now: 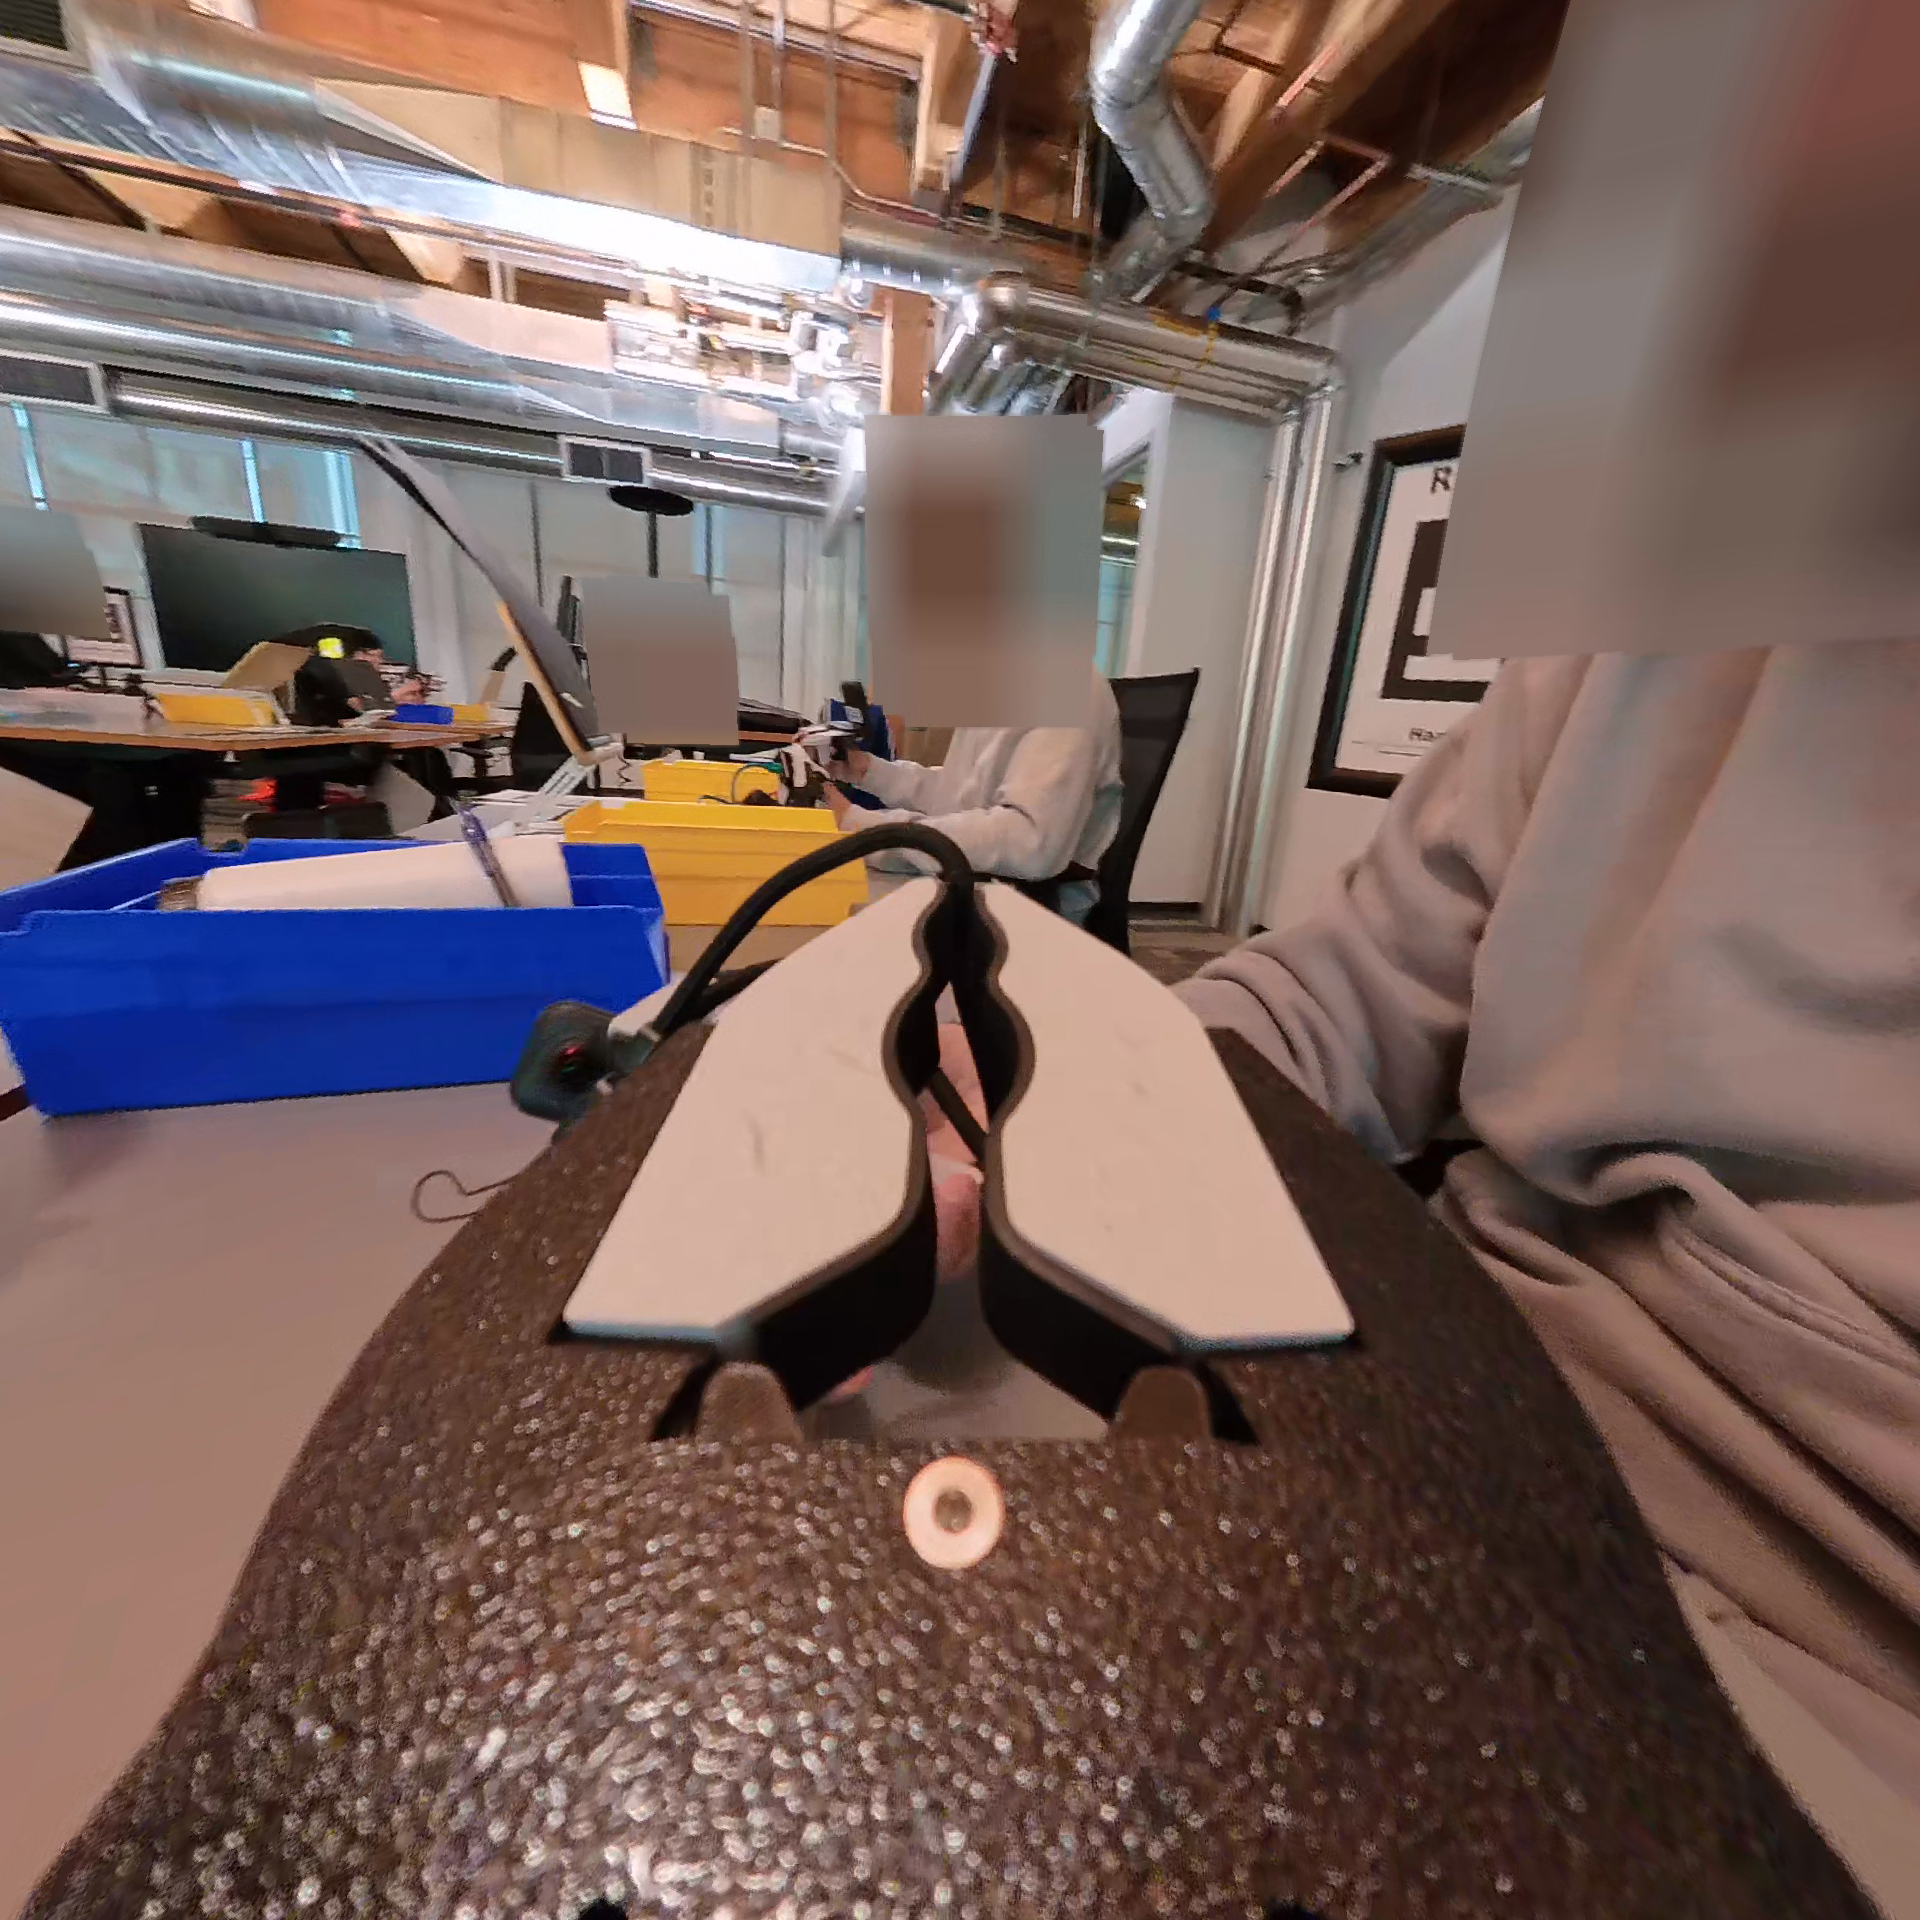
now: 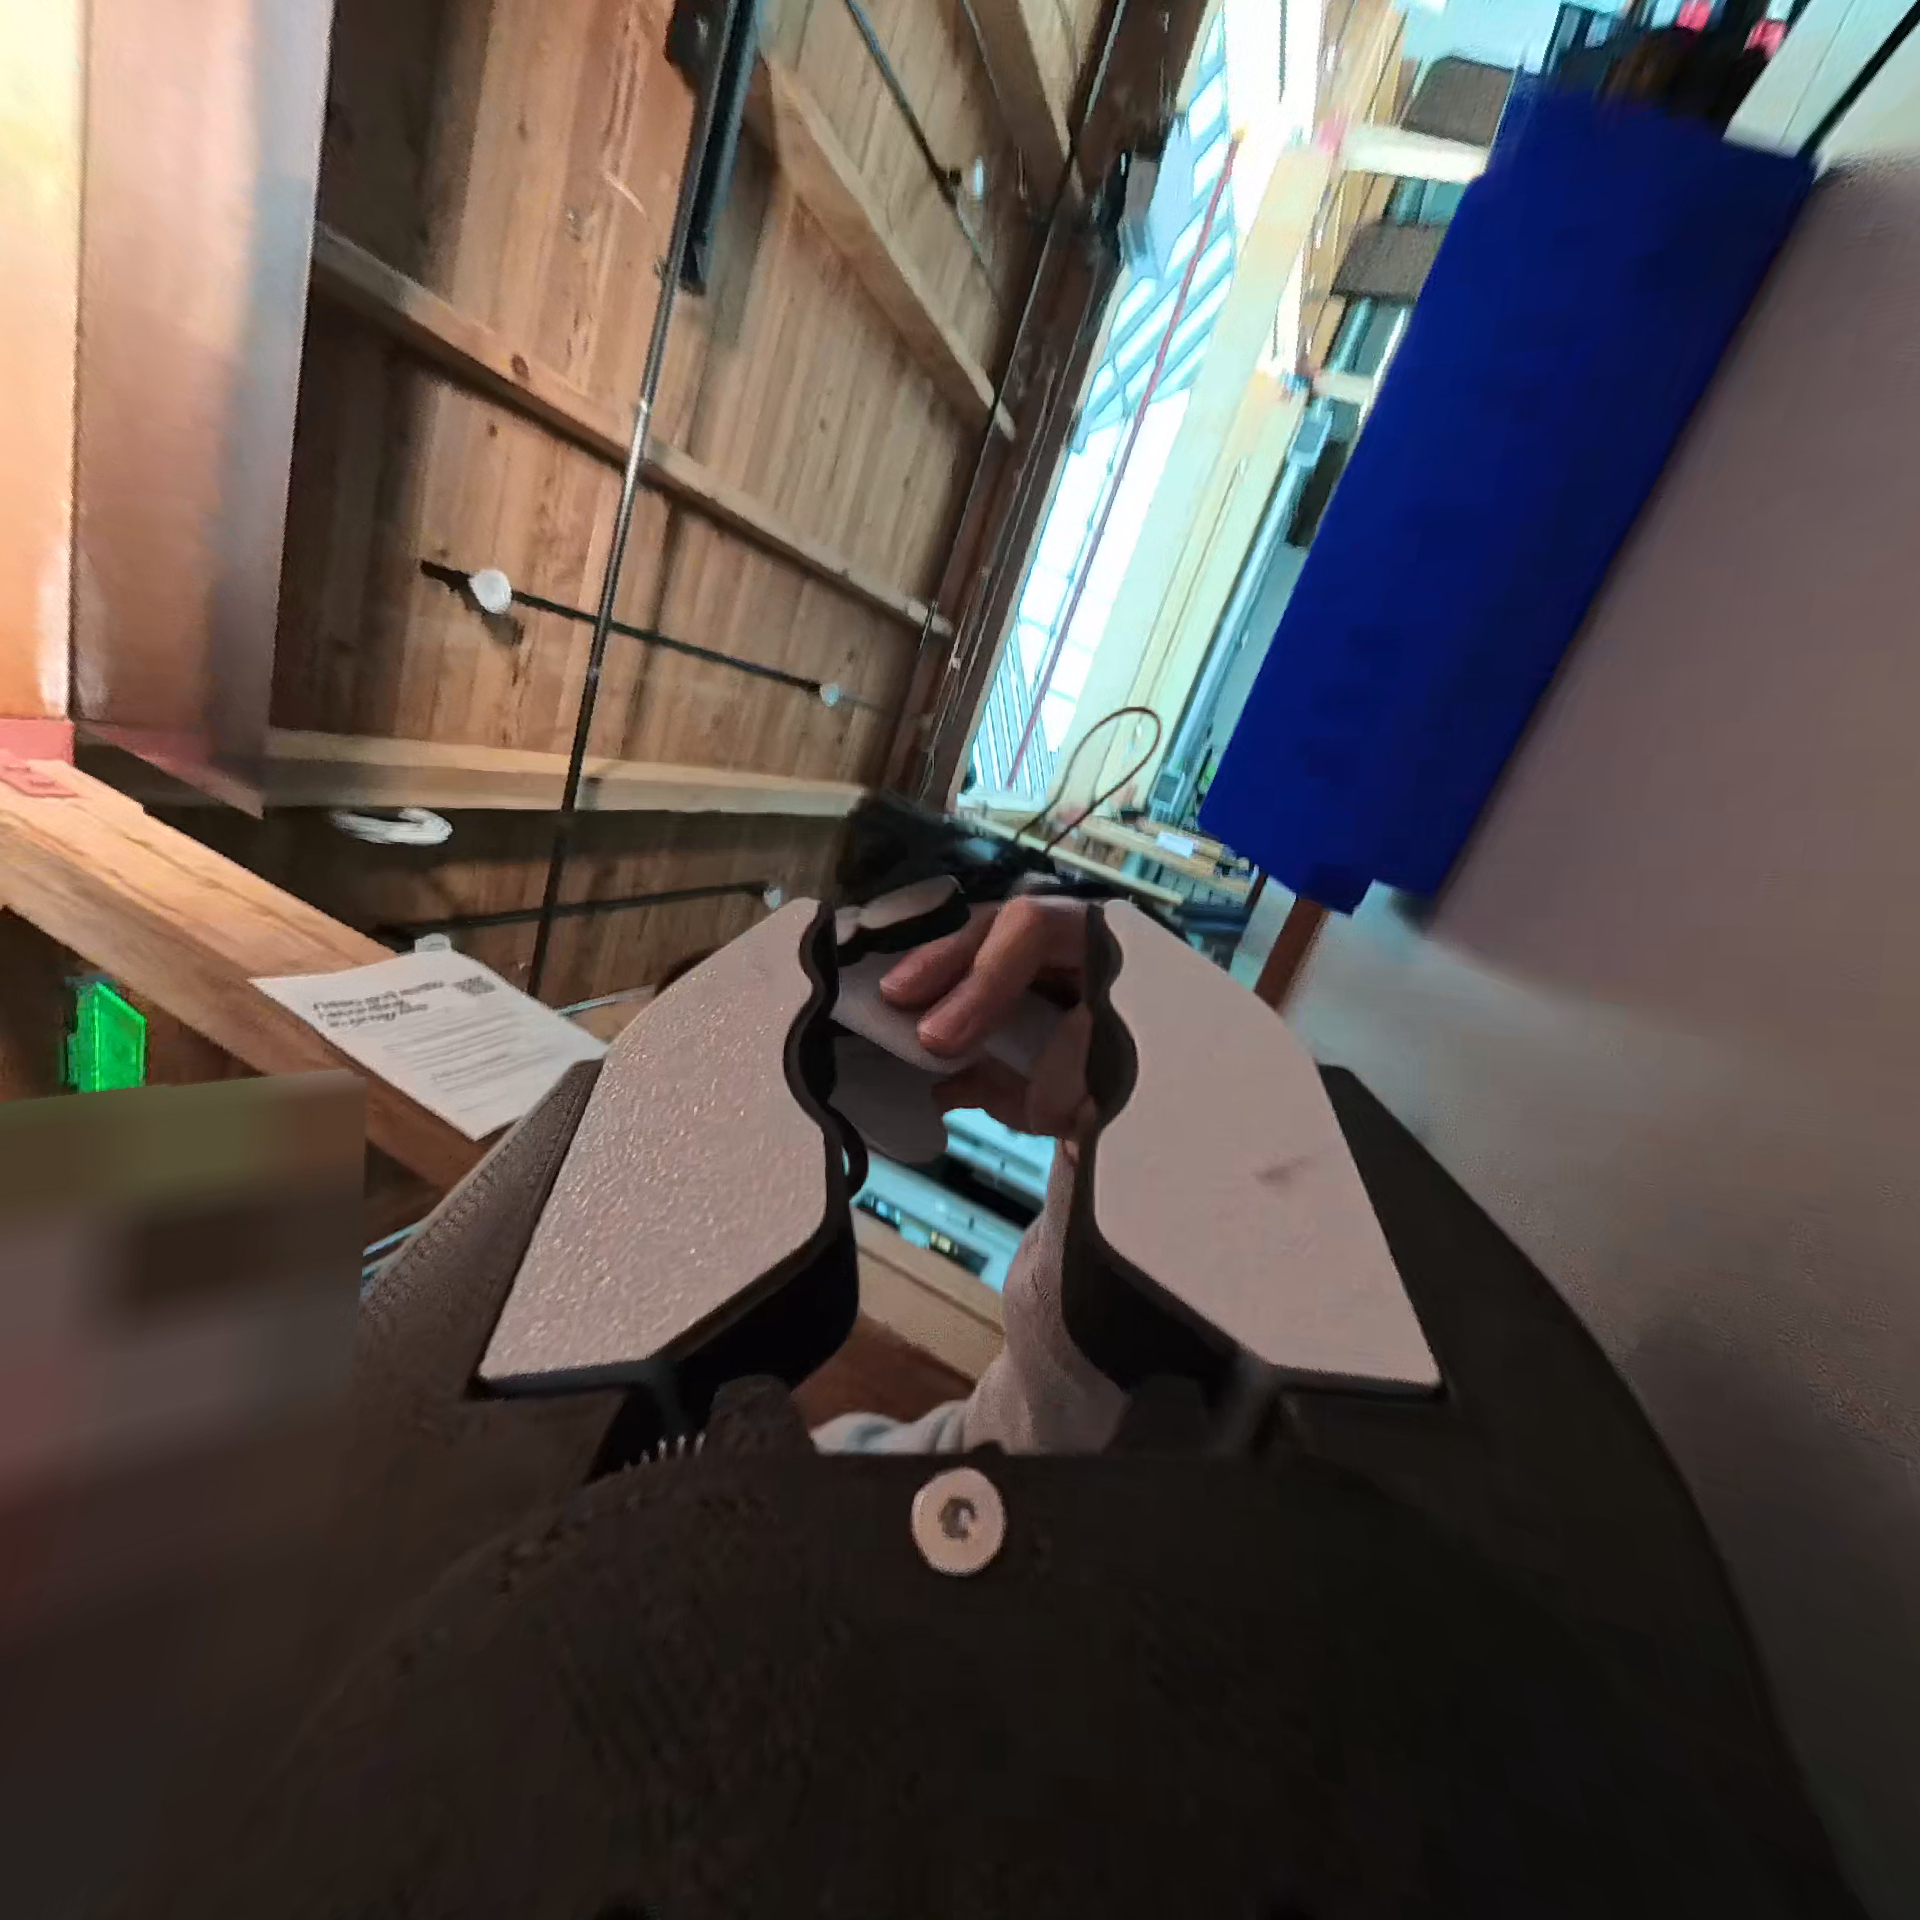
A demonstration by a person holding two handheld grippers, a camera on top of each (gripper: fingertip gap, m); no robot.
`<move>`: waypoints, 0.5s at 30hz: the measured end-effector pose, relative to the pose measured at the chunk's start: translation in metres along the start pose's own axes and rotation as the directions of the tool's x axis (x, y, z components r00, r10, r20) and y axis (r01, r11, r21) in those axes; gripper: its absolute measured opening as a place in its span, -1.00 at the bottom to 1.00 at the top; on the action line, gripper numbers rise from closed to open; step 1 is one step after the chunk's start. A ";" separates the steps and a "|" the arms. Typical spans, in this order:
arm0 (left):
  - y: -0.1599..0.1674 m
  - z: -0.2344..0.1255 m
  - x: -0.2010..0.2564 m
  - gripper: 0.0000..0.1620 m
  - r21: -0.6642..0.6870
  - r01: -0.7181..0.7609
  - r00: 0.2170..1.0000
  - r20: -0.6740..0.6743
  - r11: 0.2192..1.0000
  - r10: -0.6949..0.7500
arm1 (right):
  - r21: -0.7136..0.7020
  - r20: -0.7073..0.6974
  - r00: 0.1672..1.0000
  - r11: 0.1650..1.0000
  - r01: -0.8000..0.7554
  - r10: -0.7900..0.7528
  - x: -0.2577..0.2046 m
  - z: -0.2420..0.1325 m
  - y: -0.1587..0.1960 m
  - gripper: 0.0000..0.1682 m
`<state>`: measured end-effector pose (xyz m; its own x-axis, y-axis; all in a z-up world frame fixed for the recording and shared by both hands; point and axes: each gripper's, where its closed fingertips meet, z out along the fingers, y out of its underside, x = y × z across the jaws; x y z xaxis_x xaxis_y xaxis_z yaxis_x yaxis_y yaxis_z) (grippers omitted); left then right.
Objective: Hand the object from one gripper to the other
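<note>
I am seeing the left gripper (image 1: 961,904) pinching its fingertips together on a thin black cable (image 1: 810,883), which is arching up and leftward from the tips down to a small black camera-like device (image 1: 561,1060) lying on the grey table (image 1: 208,1247) just to the left. The table surface near and left of me is lying bare, giving room on that side; on the right a person's grey sleeve (image 1: 1558,987) is crowding close against the gripper. Farther left, a blue bin (image 1: 312,987) is holding a white roll (image 1: 384,878) with a pen (image 1: 483,852) lying across it, and beyond it yellow bins (image 1: 727,852) are standing; I cannot tell what they hold. The right gripper (image 2: 961,925) is tilting steeply, its fingers standing apart with nothing between them. Just past its tips a hand (image 2: 987,987) is gripping the other gripper. A blue bin (image 2: 1507,468) is standing on the far right, a paper sheet (image 2: 436,1029) lying on a wooden beam at the left.
</note>
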<state>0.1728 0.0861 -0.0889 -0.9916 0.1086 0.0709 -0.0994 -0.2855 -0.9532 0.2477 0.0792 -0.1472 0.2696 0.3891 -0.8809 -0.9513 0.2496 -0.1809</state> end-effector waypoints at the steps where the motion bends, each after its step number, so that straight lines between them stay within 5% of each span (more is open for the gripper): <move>1: 0.003 0.002 0.001 -0.98 -0.010 -0.006 1.000 -0.008 1.000 0.006 | -0.032 0.003 1.000 0.999 -0.006 0.006 0.000 0.003 0.007 -0.41; 3: 0.007 0.003 0.004 -0.98 -0.037 -0.001 1.000 -0.024 0.999 0.000 | -0.038 0.086 0.995 0.998 -0.043 0.047 -0.012 0.007 0.010 -0.42; 5: 0.009 0.003 0.005 -0.98 -0.042 0.002 1.000 -0.028 0.999 -0.003 | -0.003 0.175 0.982 0.997 -0.079 0.078 -0.023 0.005 0.003 -0.74; 9: 0.012 0.001 0.003 -0.98 -0.047 0.006 1.000 -0.013 0.999 -0.006 | -0.052 0.104 0.993 0.996 0.066 -0.060 -0.017 0.001 0.006 -0.82; 12: 0.016 -0.001 -0.004 -0.98 -0.062 0.027 0.999 0.030 0.998 -0.025 | -0.058 0.056 0.960 0.959 0.278 -0.275 -0.021 0.002 0.004 -0.87; 15: 0.023 -0.007 -0.021 -0.91 -0.100 0.042 0.989 0.149 0.994 -0.027 | -0.121 -0.065 0.813 0.813 0.569 -0.578 -0.021 -0.001 -0.002 -0.91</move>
<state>0.1920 0.0839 -0.1143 -0.9899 -0.0267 0.1393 -0.1321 -0.1845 -0.9739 0.2436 0.0697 -0.1291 0.7597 0.1142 -0.6402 -0.6385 0.3174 -0.7011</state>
